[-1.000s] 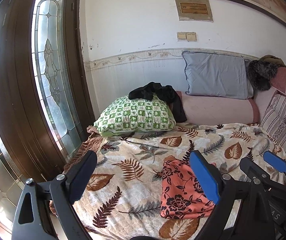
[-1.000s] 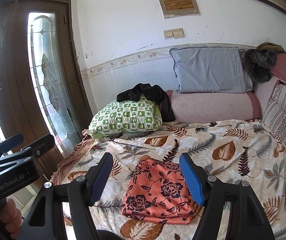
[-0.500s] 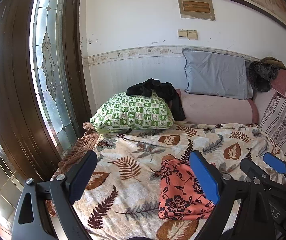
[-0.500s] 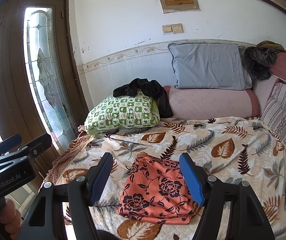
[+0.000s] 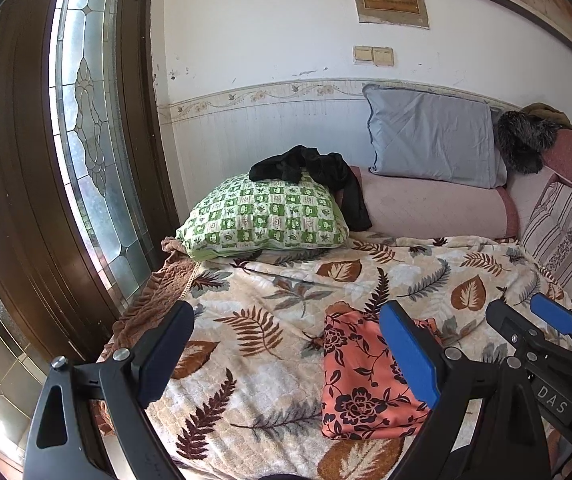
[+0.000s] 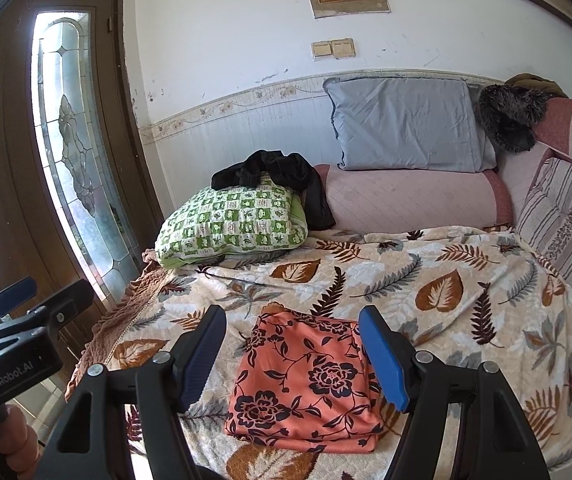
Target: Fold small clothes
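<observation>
A folded orange cloth with black flowers (image 6: pixel 306 380) lies flat on the leaf-print blanket (image 6: pixel 446 292) near the bed's front edge; it also shows in the left wrist view (image 5: pixel 362 384). My right gripper (image 6: pixel 292 356) is open and empty, held above and in front of the cloth, not touching it. My left gripper (image 5: pixel 286 356) is open and empty, to the left of the cloth. The right gripper also shows at the right of the left wrist view (image 5: pixel 534 332). The left gripper also shows at the left of the right wrist view (image 6: pixel 25 308).
A green checked pillow (image 6: pixel 229 224) with a black garment (image 6: pixel 277 176) on it lies at the back left. A grey pillow (image 6: pixel 406 128) rests on a pink bolster (image 6: pixel 410 200). A striped cushion (image 6: pixel 566 216) stands at the right. A wooden door with glass (image 5: pixel 85 140) is close on the left.
Both grippers have drawn back slightly and tilted, so the bed and cloth sit a little lower and farther in view. The cloth has not moved. Both jaws stay open.
</observation>
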`<state>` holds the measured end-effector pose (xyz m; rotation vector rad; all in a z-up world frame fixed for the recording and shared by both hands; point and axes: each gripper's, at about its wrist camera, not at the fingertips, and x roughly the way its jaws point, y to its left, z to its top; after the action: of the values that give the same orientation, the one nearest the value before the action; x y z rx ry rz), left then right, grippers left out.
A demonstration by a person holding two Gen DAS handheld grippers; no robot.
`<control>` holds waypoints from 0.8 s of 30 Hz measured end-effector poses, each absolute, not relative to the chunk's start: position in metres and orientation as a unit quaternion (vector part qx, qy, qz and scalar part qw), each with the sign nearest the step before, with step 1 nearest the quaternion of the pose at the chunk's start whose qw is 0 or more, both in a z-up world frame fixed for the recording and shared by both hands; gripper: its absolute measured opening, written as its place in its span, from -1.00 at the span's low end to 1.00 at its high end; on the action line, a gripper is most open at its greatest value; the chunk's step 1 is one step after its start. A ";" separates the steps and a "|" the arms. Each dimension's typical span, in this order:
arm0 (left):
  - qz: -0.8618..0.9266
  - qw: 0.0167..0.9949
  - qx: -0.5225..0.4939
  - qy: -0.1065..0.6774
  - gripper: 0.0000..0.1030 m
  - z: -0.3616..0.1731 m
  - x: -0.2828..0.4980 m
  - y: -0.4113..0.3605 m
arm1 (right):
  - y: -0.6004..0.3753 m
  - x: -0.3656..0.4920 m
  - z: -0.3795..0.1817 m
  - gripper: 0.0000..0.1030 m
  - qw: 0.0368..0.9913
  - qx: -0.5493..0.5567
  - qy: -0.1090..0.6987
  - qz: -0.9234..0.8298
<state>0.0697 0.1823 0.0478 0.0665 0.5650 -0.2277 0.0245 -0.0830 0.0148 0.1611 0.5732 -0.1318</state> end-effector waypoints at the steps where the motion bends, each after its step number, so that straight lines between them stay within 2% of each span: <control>1: -0.110 0.954 0.035 0.278 0.82 0.048 0.070 0.183 | -0.083 0.027 0.015 0.41 0.954 0.082 0.281 -0.062; 12: -0.088 0.956 0.034 0.278 0.82 0.049 0.073 0.178 | -0.080 0.043 0.004 0.41 0.953 0.082 0.291 -0.028; 24: -0.102 0.952 0.047 0.285 0.82 0.042 0.081 0.144 | -0.121 0.051 -0.012 0.41 0.947 0.109 0.299 -0.038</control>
<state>0.0807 0.1436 0.0415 0.0953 0.5787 -0.2069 0.0506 -0.1210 -0.0123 0.2229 0.6079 -0.0775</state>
